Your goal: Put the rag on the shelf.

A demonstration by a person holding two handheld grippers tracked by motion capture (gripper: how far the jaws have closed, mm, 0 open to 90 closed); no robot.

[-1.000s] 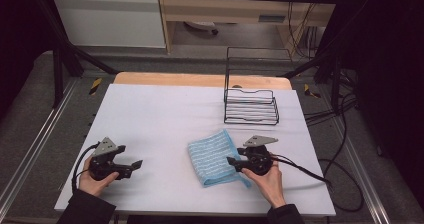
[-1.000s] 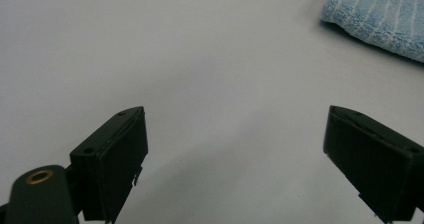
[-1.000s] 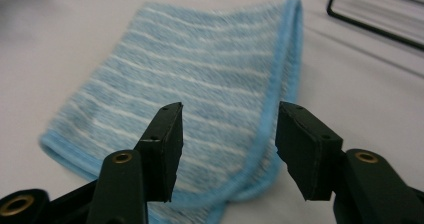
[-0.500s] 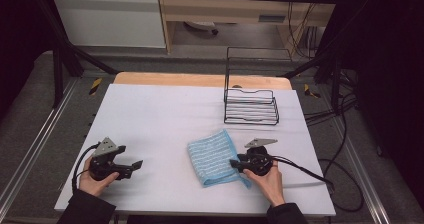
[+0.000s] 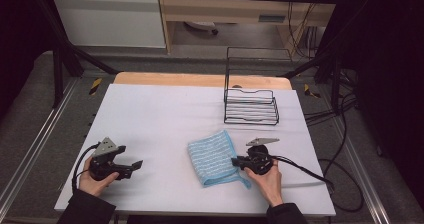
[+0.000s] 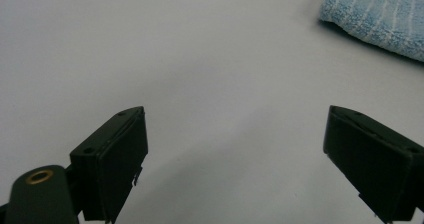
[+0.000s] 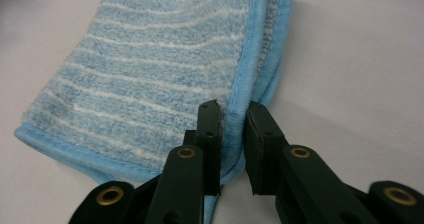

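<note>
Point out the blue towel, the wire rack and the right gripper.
blue towel [image 5: 212, 157]: high view, middle of its striped top.
wire rack [image 5: 250, 120]: high view, front rail of its lower basket.
right gripper [image 7: 233, 121]: right gripper view, between the fingertips, clamped on the towel's hem.

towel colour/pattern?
Light blue towel with thin white stripes and a blue hem; clearest in the right gripper view.

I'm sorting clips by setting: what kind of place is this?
Likely a lab recording rig: a white-topped table, black frame struts beside it, cables across the floor.
</note>
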